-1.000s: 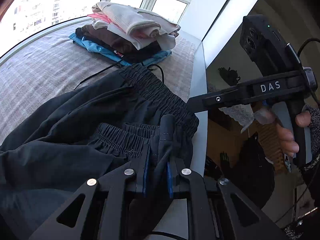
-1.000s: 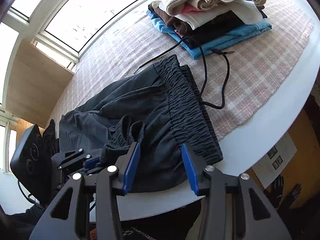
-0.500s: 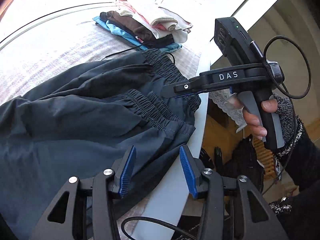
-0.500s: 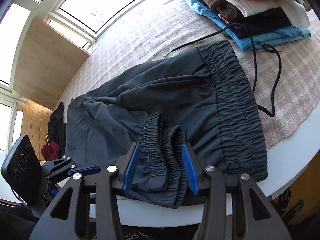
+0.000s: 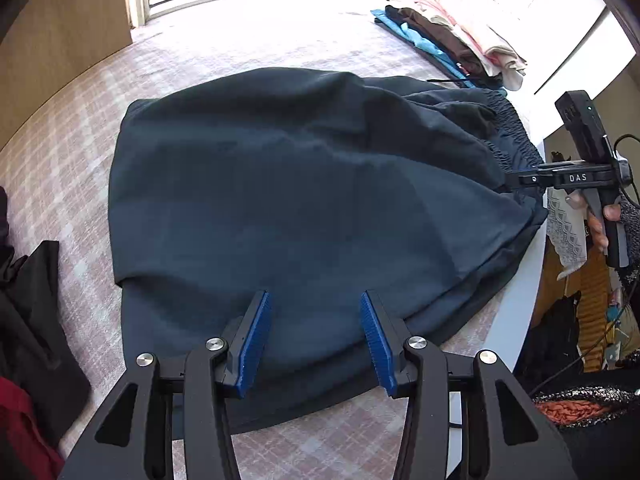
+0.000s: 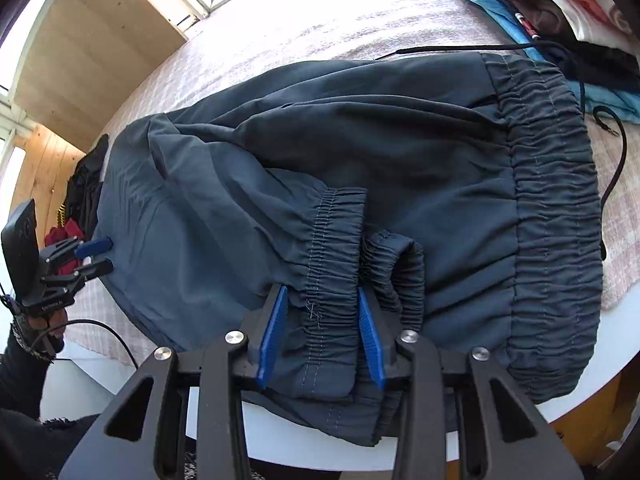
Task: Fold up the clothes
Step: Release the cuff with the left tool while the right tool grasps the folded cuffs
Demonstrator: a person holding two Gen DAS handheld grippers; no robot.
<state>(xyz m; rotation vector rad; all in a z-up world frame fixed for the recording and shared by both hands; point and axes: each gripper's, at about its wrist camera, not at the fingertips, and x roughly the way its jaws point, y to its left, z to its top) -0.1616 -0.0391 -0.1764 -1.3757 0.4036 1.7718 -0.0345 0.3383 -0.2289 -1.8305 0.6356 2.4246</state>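
The left gripper (image 5: 316, 340) let go of the trousers (image 5: 304, 200) (fingers now spread) and drew back

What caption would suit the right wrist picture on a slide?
Right gripper open around an elastic cuff of dark folded trousers.

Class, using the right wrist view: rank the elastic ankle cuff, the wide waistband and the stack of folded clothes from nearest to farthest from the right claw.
1. Ankle cuff: between the right claw's fingers.
2. Waistband: to its right.
3. Stack of folded clothes: far top right corner.
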